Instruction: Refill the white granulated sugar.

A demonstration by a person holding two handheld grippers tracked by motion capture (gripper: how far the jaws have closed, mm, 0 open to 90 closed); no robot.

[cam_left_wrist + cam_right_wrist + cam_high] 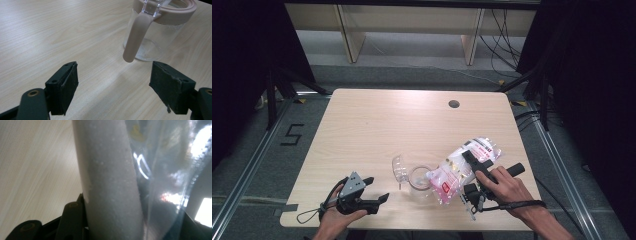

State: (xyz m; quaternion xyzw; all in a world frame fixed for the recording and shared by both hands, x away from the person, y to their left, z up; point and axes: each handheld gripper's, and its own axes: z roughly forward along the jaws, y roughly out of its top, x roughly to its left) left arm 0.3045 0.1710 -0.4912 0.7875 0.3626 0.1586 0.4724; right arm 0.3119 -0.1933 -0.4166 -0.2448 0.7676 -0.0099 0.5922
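A clear jar (418, 177) with a pink rim stands near the table's front middle, its clear lid (398, 167) flipped open to the left. A plastic bag of white grains (452, 175) lies tilted with its lower end at the jar's mouth. My right gripper (468, 172) is shut on the bag, and the bag (112, 182) bulges between that right gripper's (130, 225) jaws. My left gripper (377, 189) rests at the front left, open with nothing in it. In the left gripper view the left gripper (113, 75) faces the jar (155, 37) and its pink handle (136, 37), a short way off.
The wooden table (387, 120) has a round cable hole (454, 104) at the back right. Dark stands and cables flank the table on both sides. A black cable loop (307, 216) trails by the left hand at the front edge.
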